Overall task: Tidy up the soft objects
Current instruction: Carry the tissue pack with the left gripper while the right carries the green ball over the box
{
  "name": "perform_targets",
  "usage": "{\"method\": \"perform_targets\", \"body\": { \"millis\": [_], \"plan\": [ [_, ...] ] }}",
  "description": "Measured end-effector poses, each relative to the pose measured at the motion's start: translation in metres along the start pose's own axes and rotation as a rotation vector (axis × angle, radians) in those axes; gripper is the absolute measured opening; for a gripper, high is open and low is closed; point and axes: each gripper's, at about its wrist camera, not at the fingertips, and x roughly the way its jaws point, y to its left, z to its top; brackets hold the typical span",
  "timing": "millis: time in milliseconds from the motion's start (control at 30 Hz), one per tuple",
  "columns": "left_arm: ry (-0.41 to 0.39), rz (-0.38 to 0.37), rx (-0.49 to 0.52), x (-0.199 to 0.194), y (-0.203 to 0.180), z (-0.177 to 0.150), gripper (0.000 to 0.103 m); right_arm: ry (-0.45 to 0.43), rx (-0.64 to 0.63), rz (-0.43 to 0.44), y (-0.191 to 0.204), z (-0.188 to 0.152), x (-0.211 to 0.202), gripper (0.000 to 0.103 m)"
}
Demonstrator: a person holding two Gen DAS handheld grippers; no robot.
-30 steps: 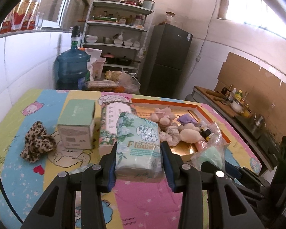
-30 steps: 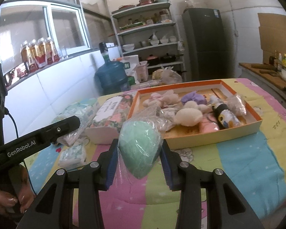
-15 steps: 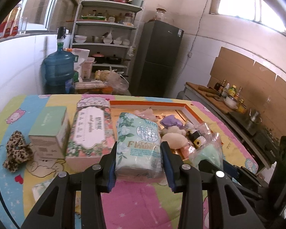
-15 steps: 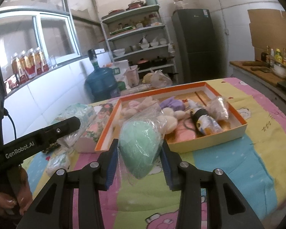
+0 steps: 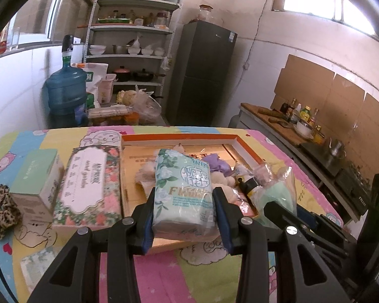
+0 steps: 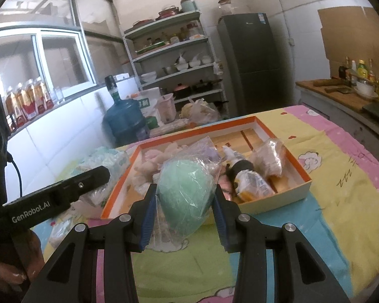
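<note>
Left claw [image 5: 183, 217] clamps a tissue pack [image 5: 183, 192], right claw [image 6: 183, 217] a bagged sponge [image 6: 187, 192]; slick wrap could slip short of the tray [image 6: 285, 151] at 12 o'clock.

The left gripper [image 5: 184, 218], a black two-finger tool with blue pads on the inner faces of its fingers, points forward and slopes downward. Its jaws stand partly apart, and both pads press against the sides of a soft pale-green floral tissue pack in clear wrap [image 5: 183, 192], which is carried between them. The right gripper [image 6: 184, 208], of the same black build with blue pads, also slopes downward and is clamped on a mint-green rounded sponge in a crinkled clear plastic bag [image 6: 185, 192]. In the right wrist view, the person's left hand [image 6: 10, 265] shows at the lower left edge, wrapped around the left tool's handle.
</note>
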Motion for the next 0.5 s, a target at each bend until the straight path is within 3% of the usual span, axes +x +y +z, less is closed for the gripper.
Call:
{"method": "perform_targets", "body": {
  "millis": [500],
  "plan": [
    [0.041,-0.004,0.009,0.045,-0.022,0.008,0.042,0.002,0.016,-0.005,-0.031,0.018,0.026,0.043]
  ]
}}
